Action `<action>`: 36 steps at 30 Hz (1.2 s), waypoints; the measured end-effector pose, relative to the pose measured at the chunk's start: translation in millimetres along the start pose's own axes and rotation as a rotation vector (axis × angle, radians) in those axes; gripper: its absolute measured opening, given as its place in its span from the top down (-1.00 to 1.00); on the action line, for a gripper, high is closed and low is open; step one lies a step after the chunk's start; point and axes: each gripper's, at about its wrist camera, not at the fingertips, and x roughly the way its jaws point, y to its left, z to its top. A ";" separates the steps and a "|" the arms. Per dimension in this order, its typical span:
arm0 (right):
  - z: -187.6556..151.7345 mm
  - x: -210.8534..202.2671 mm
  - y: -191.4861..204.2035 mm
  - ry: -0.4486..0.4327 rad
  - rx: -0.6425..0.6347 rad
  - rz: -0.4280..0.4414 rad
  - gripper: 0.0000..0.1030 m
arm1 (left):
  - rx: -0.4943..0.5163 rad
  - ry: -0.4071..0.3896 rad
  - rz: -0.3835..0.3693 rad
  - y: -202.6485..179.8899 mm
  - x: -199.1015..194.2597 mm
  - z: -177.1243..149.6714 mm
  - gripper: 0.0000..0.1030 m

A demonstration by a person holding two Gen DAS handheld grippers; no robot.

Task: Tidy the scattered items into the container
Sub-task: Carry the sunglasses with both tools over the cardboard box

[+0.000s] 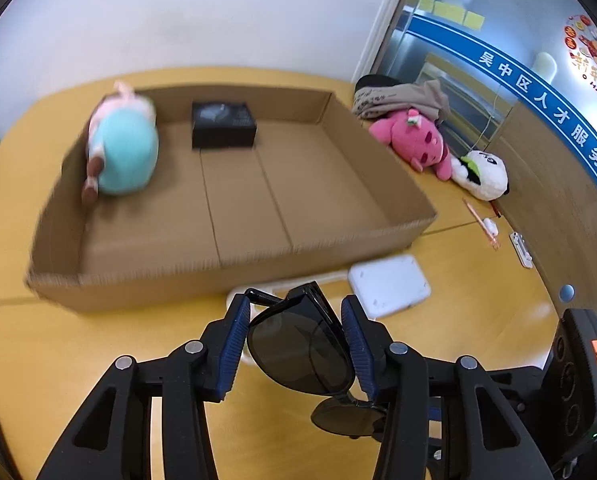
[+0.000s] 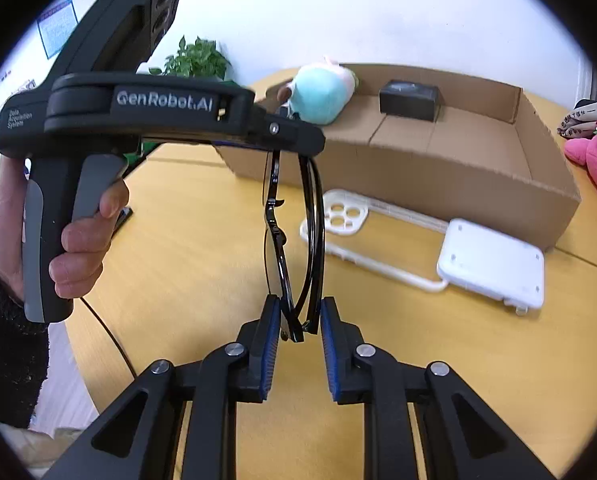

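Observation:
Black sunglasses [image 1: 298,344] are clamped between the pads of my left gripper [image 1: 294,308], held above the yellow table in front of the cardboard box [image 1: 226,268]. In the right wrist view the sunglasses [image 2: 294,240] hang folded from the left gripper, and their lower end sits between the pads of my right gripper [image 2: 298,312], which is closed around it. The cardboard box [image 2: 458,176] holds a teal plush [image 1: 126,152] and a black box [image 1: 223,124].
A clear phone case [image 2: 374,232] and a white flat device [image 2: 494,264] lie on the table in front of the box. A pink plush [image 1: 414,140], a white plush [image 1: 482,176] and clothing [image 1: 398,98] lie right of the box. A potted plant [image 2: 194,58] stands behind.

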 end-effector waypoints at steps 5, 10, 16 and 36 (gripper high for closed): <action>19.4 -11.2 -8.1 -0.055 0.015 0.002 0.63 | 0.042 -0.030 0.020 -11.0 -9.7 30.6 0.04; 45.2 -15.8 -23.8 -0.105 0.036 0.006 0.63 | 0.063 -0.054 0.026 -17.7 -16.5 62.4 0.05; 83.9 -22.0 -47.2 -0.163 0.058 0.012 0.63 | 0.099 -0.097 0.024 -26.8 -24.6 109.5 0.06; 219.7 33.3 -196.4 -0.182 0.253 0.053 0.63 | 0.171 -0.042 -0.016 -18.1 92.3 295.2 0.10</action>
